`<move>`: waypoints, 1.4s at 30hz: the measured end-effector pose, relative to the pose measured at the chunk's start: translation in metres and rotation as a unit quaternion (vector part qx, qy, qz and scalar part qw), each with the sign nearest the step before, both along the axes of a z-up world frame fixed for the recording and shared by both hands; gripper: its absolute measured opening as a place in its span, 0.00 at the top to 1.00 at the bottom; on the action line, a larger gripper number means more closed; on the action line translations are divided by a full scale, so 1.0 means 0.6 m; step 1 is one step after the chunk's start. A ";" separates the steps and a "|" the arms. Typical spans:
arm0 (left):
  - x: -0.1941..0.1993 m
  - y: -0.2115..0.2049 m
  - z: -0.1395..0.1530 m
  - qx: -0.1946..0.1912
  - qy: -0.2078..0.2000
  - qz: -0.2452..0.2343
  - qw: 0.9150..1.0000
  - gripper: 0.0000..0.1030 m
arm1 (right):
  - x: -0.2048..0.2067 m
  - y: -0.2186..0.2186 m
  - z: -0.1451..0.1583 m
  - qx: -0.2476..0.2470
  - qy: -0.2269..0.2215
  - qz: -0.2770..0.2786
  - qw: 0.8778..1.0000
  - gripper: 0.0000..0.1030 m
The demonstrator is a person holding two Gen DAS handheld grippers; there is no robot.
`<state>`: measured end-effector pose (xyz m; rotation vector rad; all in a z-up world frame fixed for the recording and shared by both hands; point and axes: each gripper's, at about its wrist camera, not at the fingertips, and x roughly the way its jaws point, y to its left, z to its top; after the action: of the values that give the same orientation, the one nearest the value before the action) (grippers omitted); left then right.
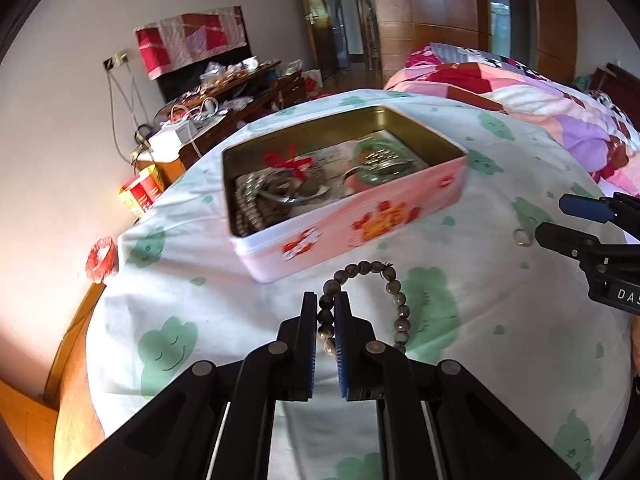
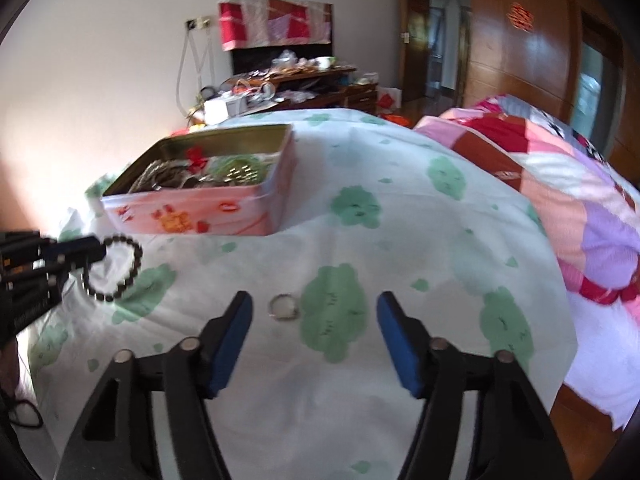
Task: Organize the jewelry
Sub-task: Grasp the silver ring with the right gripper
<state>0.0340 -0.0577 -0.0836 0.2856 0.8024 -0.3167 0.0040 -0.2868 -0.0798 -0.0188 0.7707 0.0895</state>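
My left gripper [image 1: 325, 300] is shut on a dark bead bracelet [image 1: 394, 288] and holds it just in front of the pink tin box [image 1: 360, 220]. The open tin holds beads, a green bangle and a red-ribboned piece. The right wrist view shows the bracelet [image 2: 120, 270] hanging from the left gripper [image 2: 96, 250], with the tin [image 2: 192, 210] behind it. My right gripper [image 2: 314, 306] is open and empty, hovering low over the bed. A small silver ring [image 2: 284, 307] lies on the sheet between its fingers; the ring also shows in the left wrist view [image 1: 523, 237] by the right gripper [image 1: 548, 220].
The white sheet with green frog prints [image 2: 400, 240] covers the bed. A pink and red patchwork quilt [image 2: 560, 184] is bunched on the right. A cluttered wooden desk [image 1: 224, 96] stands beyond the bed by the wall.
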 end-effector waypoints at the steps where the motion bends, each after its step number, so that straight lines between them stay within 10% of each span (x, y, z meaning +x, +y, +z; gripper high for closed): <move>1: 0.002 0.003 -0.002 -0.001 0.002 0.003 1.000 0.93 | 0.003 0.004 -0.001 -0.004 0.003 0.003 1.000 0.40; 14: 0.000 0.020 -0.008 -0.016 0.005 0.016 1.000 0.93 | 0.036 0.024 -0.031 -0.020 0.069 0.035 0.997 0.64; 21: -0.004 0.025 0.004 -0.026 -0.003 0.018 0.999 0.93 | 0.028 0.036 -0.028 -0.025 0.061 0.049 0.997 0.95; 29: -0.006 0.027 0.006 -0.028 -0.003 0.019 0.999 0.93 | 0.022 0.036 -0.022 -0.023 0.047 0.046 0.998 0.95; 33: 0.003 0.026 0.007 -0.031 0.000 0.021 0.999 0.93 | 0.034 0.038 -0.016 -0.013 0.044 0.047 0.998 0.52; 39: 0.027 0.024 0.000 -0.031 0.005 0.024 0.999 0.93 | 0.080 0.053 -0.016 -0.039 0.060 0.046 0.996 0.54; 42: 0.027 0.025 0.000 -0.035 0.006 0.023 0.999 0.93 | 0.085 0.052 -0.025 -0.029 0.076 0.051 0.995 0.78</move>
<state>0.0503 -0.0427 -0.0837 0.1999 0.8077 -0.3031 0.0550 -0.2558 -0.0950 -0.1072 0.9251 0.1682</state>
